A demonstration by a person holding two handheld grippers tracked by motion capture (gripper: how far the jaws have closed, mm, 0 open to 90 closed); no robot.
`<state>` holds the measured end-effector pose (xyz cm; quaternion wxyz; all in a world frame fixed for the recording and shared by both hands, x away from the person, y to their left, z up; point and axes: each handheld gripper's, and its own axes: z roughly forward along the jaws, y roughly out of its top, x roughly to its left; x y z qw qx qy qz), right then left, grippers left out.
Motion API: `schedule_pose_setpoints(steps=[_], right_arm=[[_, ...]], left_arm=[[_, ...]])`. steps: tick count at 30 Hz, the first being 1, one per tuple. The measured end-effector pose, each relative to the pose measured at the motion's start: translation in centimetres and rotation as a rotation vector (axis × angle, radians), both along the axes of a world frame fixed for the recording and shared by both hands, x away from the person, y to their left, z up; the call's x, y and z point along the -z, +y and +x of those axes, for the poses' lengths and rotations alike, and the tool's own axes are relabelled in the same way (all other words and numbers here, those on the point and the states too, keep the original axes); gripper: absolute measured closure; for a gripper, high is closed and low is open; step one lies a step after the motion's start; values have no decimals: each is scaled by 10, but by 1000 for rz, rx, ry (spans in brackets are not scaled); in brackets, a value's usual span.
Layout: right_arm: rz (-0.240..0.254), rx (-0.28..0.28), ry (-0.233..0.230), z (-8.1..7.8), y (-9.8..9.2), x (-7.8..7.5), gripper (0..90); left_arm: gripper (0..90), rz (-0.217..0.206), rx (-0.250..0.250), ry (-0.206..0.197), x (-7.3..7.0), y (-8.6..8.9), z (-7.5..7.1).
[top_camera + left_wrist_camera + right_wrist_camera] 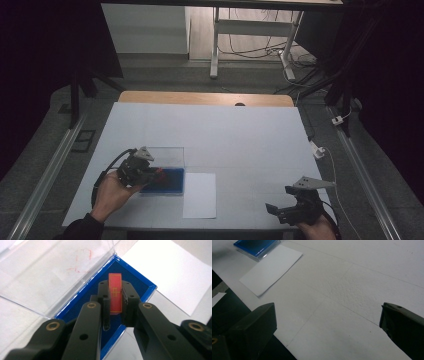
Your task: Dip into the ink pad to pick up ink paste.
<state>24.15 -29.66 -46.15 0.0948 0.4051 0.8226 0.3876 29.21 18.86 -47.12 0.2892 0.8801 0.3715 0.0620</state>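
Note:
A shallow blue box (172, 183) lies at the table's front left, its clear lid (167, 156) standing open behind it. In the left gripper view my left gripper (115, 288) is shut on a small red block (115, 297) with thin gold lines, held upright over the blue box (140, 286). From above, the left gripper (155, 174) sits over the box's left end with the red block (159, 171) at its tip. My right gripper (272, 210) rests at the front right, its jaws wide apart. In its own view the right gripper (329, 325) is open over bare table.
A white paper sheet (199, 195) lies just right of the box, also seen as the paper (170, 270) and the paper (270, 268). White covering (225, 135) spans the table, with a wooden edge (205, 98) at the far side. Dark rails run along both sides.

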Motion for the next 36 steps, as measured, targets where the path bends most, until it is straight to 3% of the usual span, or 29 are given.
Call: schedule_pose_setpoints(steps=[9,16,23,26,29,36], right_arm=[[5,-2,3,0,0,0,11],[2,-3,3,0,0,0,11],[1,-3,3,0,1,0,11],[1,-4,2,0,1,0,11],[1,-6,2,0,1,1,11],[-12,-4,6,0,2,0,11]], left_arm=[[798,10,4,36,5,-4,4],[798,8,-4,94,13,-3,10],[798,25,1,111,18,-6,13],[799,11,-7,125,19,-5,14],[800,2,-13,128,20,-4,15],[802,37,-5,87,20,-9,9]])
